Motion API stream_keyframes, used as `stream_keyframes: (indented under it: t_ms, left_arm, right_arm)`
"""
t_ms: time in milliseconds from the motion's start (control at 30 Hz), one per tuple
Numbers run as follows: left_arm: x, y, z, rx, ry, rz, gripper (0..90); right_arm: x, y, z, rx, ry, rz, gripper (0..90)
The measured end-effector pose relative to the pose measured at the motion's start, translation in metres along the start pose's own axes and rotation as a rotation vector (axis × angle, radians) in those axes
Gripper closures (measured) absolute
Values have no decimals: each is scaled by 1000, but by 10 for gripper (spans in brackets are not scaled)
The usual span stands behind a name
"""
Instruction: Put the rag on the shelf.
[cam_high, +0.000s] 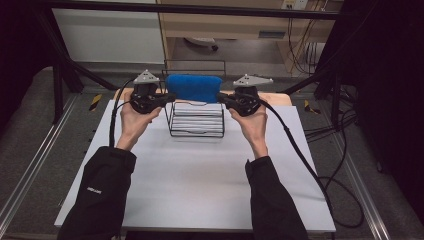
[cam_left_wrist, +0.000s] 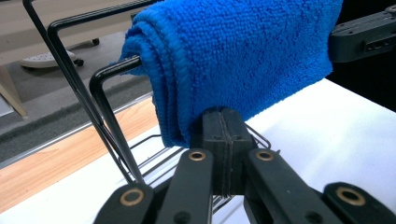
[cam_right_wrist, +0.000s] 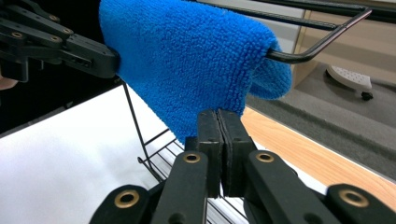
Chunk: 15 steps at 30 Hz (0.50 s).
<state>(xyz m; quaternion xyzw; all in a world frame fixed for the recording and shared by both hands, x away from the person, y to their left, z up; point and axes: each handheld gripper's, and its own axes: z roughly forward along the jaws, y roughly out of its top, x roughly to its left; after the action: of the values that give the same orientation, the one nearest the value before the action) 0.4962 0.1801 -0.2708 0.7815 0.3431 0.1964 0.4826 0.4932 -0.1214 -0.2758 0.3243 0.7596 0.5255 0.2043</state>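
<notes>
Towel (cam_high: 194, 87), blue, folded, draped over wire rack (cam_high: 196, 120); left gripper (cam_left_wrist: 223, 122) and right gripper (cam_right_wrist: 219, 122), 2 in all, clamped on its bottom corners. Step looks like settling it on the bar; next move probably calls for releasing both corners, then backing straight off.

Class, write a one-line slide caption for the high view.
Two shut grippers, left and right, pinch a folded blue terry cloth draped over a black wire rack.

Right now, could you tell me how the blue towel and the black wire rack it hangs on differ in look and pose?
The blue towel is soft, thick and fuzzy; the wire rack is thin, hard black rod you can see through. The towel is folded and draped over a top bar, while the rack stands upright on the white table. The towel is pinched at each lower end by the left gripper and right gripper; neither grips the rack.
</notes>
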Motion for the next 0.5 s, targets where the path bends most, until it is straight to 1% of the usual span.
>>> stream_keyframes:
  t_ms: [33,100,133,200,233,267,300,333,367,433,500]
  left_arm:
    - [0,0,-1,-5,-1,-4,895]
    - [-1,-1,-4,-8,-4,-2,862]
    - [-2,-1,-7,-6,0,7,843]
    - [-2,-2,-12,-7,2,10,811]
    - [-2,-3,-14,-8,-1,3,787]
    - [-1,-4,-17,-6,-2,0,761]
    - [-2,-5,-19,0,-1,1,731]
    - [-2,-7,-22,4,6,2,701]
    - [-2,-9,-24,9,9,0,663]
    - [-2,-13,-28,17,11,1,589]
    - [-1,-20,-32,19,16,0,537]
  right_arm:
    - [1,0,-1,-1,2,-3,870]
    - [4,1,-4,-10,6,-22,841]
    - [6,2,-7,-20,19,-21,821]
    - [8,3,-13,-28,26,-25,769]
    - [9,4,-16,-28,34,-24,731]
    - [10,4,-18,-24,37,-15,669]
    - [10,5,-21,-21,27,-19,616]
    - [11,6,-24,-12,21,-22,591]
    - [12,6,-27,-9,24,-21,552]
    - [12,7,-33,-7,34,-4,457]
    - [12,6,-39,-6,46,21,389]
